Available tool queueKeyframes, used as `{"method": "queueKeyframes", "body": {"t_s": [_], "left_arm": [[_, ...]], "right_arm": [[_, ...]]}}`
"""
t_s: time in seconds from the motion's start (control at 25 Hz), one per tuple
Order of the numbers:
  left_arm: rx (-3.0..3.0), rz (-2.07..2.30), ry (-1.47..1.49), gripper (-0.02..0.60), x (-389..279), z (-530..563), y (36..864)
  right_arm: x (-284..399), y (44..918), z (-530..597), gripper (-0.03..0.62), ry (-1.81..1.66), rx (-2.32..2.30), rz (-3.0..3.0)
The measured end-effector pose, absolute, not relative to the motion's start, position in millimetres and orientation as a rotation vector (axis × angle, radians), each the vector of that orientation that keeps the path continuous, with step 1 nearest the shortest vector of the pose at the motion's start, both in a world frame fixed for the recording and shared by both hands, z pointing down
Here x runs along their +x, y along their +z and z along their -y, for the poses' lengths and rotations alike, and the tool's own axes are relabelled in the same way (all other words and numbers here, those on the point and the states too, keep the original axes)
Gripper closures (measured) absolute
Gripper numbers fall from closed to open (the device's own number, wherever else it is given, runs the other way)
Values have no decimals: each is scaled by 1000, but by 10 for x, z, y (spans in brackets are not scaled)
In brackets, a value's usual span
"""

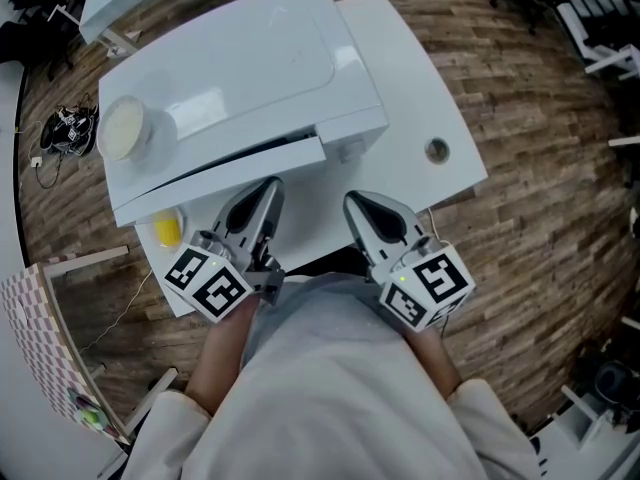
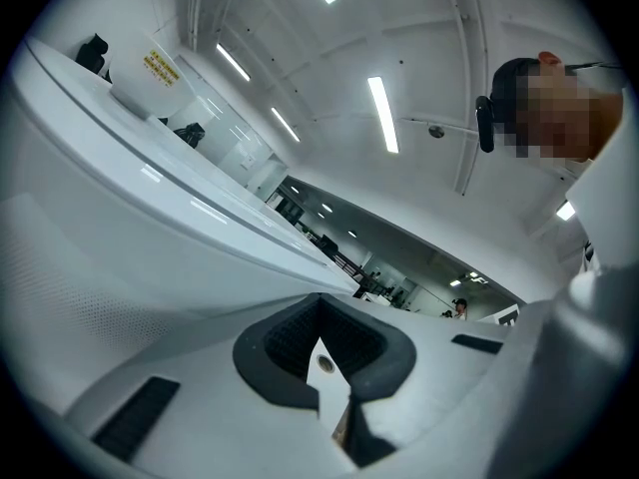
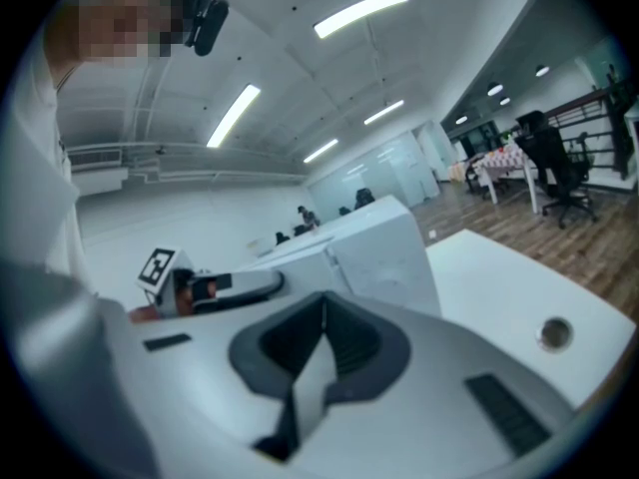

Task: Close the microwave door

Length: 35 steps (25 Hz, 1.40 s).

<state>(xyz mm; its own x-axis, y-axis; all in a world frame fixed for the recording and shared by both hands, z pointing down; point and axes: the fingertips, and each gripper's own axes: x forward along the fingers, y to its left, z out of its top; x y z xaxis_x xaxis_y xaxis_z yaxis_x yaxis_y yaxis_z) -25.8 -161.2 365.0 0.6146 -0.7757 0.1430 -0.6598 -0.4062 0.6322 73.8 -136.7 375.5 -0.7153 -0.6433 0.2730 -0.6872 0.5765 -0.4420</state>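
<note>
On the white worktop (image 1: 425, 78), right in front of the person: the microwave (image 1: 250, 58), its door (image 1: 215, 173) turned toward the two grippers. Seems all but shut, judging from the head view: only a thin dark seam between door and body. Stands a little proud of the control panel beside it, though, so perhaps not latched. Cannot settle that from here.

Left gripper (image 1: 266, 193) just in front of the door's right half, tip close to its face, contact unclear. Jaws pressed together on nothing, as the left gripper view shows. Right gripper (image 1: 358, 206) beside it, below the control panel, jaws likewise together and empty.

Left to do, probably: one last push on the door face until flush.

On the microwave's top, a round white tub (image 1: 124, 128). On the worktop below the door's left end, something small and yellow (image 1: 168, 230), seemingly clear of the door's path.
</note>
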Motion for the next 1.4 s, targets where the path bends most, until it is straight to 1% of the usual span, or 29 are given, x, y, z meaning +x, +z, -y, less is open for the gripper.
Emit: {"method": "queueKeyframes", "body": {"t_s": [0.88, 1.08, 1.4], "left_arm": [[2168, 1232, -190, 566, -258, 1811, 3687], [2166, 1246, -233, 566, -326, 1719, 3582], [2177, 1217, -170, 565, -353, 1394, 3688]], "right_arm": [[643, 3743, 1151, 571, 843, 1085, 2743], [629, 3694, 1106, 571, 829, 1082, 2765], [521, 3592, 1050, 571, 703, 1062, 2765]]}}
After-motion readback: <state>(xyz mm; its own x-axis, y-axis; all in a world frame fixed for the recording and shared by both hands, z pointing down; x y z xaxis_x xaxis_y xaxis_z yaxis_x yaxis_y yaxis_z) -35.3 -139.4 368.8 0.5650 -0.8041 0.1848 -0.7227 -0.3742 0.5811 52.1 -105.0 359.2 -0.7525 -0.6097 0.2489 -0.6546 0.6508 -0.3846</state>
